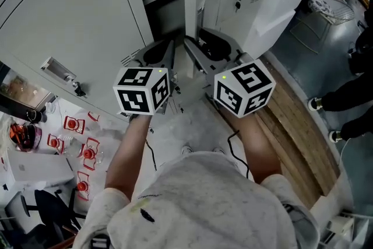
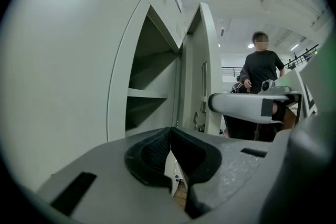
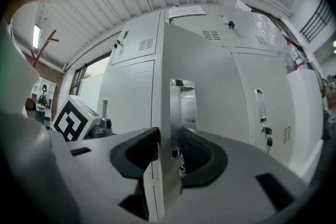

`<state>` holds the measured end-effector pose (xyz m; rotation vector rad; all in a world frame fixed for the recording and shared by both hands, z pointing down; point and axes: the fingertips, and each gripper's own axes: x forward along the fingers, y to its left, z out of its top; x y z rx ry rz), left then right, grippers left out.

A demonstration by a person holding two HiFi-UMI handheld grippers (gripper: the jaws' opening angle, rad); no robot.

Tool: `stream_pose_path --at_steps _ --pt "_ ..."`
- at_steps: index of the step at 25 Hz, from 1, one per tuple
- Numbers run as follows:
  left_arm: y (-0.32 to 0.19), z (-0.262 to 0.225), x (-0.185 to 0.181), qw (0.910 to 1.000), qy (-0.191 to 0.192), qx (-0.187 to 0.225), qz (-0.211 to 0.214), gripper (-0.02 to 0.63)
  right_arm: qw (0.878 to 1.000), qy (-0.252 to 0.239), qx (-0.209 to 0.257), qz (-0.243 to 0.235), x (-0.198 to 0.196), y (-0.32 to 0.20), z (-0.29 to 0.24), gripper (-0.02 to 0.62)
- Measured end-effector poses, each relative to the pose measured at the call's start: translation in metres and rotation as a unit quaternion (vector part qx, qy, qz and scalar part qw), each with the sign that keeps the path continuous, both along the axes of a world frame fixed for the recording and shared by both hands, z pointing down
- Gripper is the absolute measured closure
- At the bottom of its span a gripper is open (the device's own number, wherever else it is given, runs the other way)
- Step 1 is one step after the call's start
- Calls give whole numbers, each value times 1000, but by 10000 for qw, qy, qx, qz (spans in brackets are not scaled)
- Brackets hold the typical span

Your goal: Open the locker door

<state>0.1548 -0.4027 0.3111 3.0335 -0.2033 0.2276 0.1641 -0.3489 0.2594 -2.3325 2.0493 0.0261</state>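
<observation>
Within right tool (image 3: pixel 169 136), locker door (image 3: pixel 215 97) edge half-hidden

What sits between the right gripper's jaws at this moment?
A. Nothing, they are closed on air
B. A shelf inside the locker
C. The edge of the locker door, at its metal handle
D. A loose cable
C: the right gripper view shows the right gripper with one jaw on each side of the locker door edge, closed at the metal handle.
</observation>
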Motion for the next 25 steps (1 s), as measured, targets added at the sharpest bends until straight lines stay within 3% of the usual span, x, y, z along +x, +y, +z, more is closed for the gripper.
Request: stream_pose_path --at_steps 25 --pt "71 8 63 9934 -87 -158 1136 598 9974 -224 347 588 37 77 -3 454"
